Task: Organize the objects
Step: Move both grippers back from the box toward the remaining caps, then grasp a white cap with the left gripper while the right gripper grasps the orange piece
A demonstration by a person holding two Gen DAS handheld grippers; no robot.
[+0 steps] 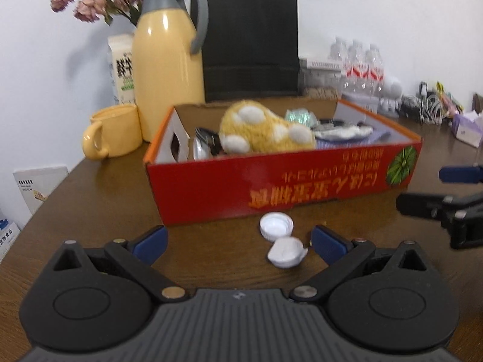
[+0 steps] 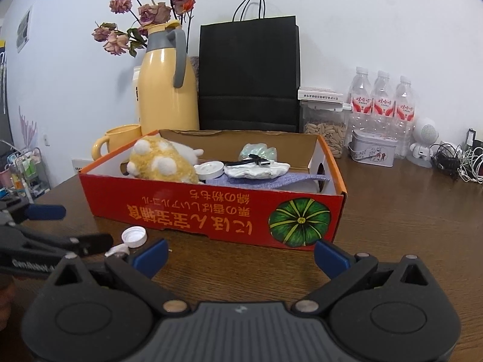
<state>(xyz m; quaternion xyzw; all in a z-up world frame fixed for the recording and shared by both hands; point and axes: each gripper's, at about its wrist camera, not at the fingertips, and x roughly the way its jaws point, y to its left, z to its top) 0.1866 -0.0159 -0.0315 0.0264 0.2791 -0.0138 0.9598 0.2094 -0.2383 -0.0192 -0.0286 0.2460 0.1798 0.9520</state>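
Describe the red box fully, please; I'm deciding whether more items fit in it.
The red box is an open, shallow cardboard carton, orange-edged, white and brown inside, with yellow print upside down and a green pumpkin picture on its front. It sits flat on the wooden table. Inside lie a yellow plush toy, a purple cloth, a white round case and other small items, filling most of it. Two white caps lie just in front.

A: Right gripper?
B: Fingers spread wide, nothing between them, low over the wooden table, facing the red box.
A: Inside the box?
B: Yellow plush toy at its left end, round white case, purple cloth.
A: On the table?
B: White bottle cap just in front of the box. Left gripper near it, fingers parted.
A: Behind?
B: Yellow thermos, black paper bag, three water bottles.
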